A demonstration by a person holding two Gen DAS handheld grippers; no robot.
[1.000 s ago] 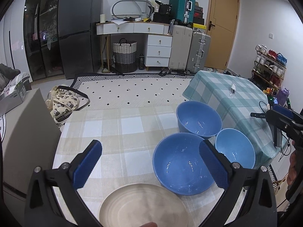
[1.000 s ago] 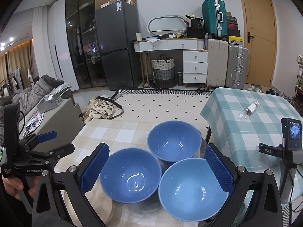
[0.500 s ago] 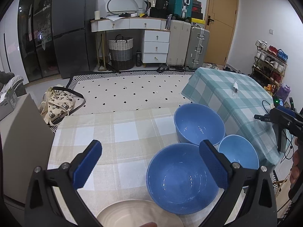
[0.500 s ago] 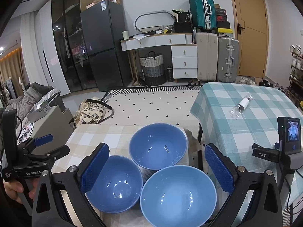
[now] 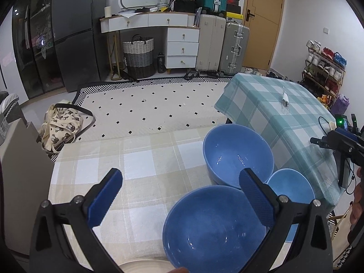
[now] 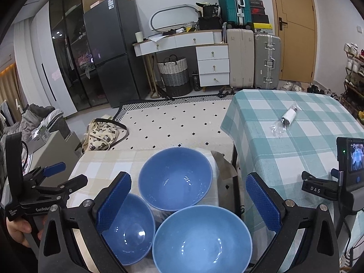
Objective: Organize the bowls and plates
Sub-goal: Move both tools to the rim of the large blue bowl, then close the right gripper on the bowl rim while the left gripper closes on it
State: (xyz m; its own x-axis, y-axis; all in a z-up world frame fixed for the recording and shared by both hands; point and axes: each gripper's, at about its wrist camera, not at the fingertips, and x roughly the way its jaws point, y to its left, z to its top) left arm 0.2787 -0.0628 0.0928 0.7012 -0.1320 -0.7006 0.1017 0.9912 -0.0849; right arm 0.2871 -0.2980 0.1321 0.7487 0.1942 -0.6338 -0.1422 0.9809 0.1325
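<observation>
Three blue bowls sit close together on a beige checked tablecloth (image 5: pixel 136 159). In the left wrist view the near bowl (image 5: pixel 213 229) lies under my right finger, the far bowl (image 5: pixel 236 154) is behind it, and a lighter bowl (image 5: pixel 293 186) is at the right. A cream plate (image 5: pixel 145 266) shows at the bottom edge. My left gripper (image 5: pixel 180 201) is open and empty above the cloth. My right gripper (image 6: pixel 188 201) is open and empty above the lighter bowl (image 6: pixel 202 238), with the far bowl (image 6: pixel 175 177) ahead and the dark bowl (image 6: pixel 129 229) at the left.
A second table with a teal checked cloth (image 6: pixel 295 132) stands to the right, with a wrapped white roll (image 6: pixel 289 116) on it. A phone on a stand (image 6: pixel 350 159) is at the right. A tote bag (image 5: pixel 61 125) lies on the patterned rug beyond the table.
Both grippers have pulled back and lowered towards me. The bowls sit lower in both views. The plate has slid almost out of the left wrist view. Both grippers stay open.
</observation>
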